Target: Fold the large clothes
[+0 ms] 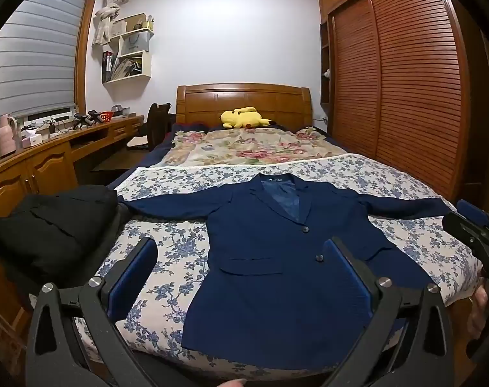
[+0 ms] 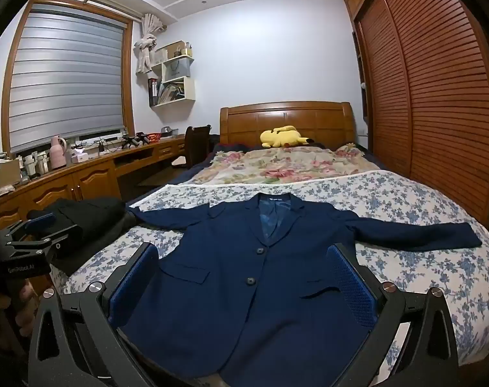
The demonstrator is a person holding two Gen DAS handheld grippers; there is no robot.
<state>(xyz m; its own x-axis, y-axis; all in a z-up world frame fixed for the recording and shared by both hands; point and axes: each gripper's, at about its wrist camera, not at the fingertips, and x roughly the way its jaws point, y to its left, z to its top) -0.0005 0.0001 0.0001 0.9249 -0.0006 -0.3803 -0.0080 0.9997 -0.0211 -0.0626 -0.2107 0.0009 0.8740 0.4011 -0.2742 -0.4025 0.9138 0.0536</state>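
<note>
Navy jacket (image 1: 276, 251) lies face up and unfolded on the bed (image 1: 167, 235), both sleeves spread out to the sides, collar toward the headboard (image 1: 244, 100), two buttons showing on the closed front. Left gripper (image 1: 241, 274) hovers above the jacket's hem, jaws wide, nothing between the blue pads (image 1: 131, 274). Right gripper (image 2: 241, 277) hovers over the jacket's lower front, jaws likewise wide and empty; it also shows at the right edge of the left view, beside the sleeve end. Black garment (image 1: 54, 225) sits folded at the bed's left edge, just beyond the jacket's sleeve. Yellow plush (image 1: 243, 117) rests against the headboard, well apart from the jacket. Floral quilt (image 1: 254, 146) lies between plush and jacket.
</note>
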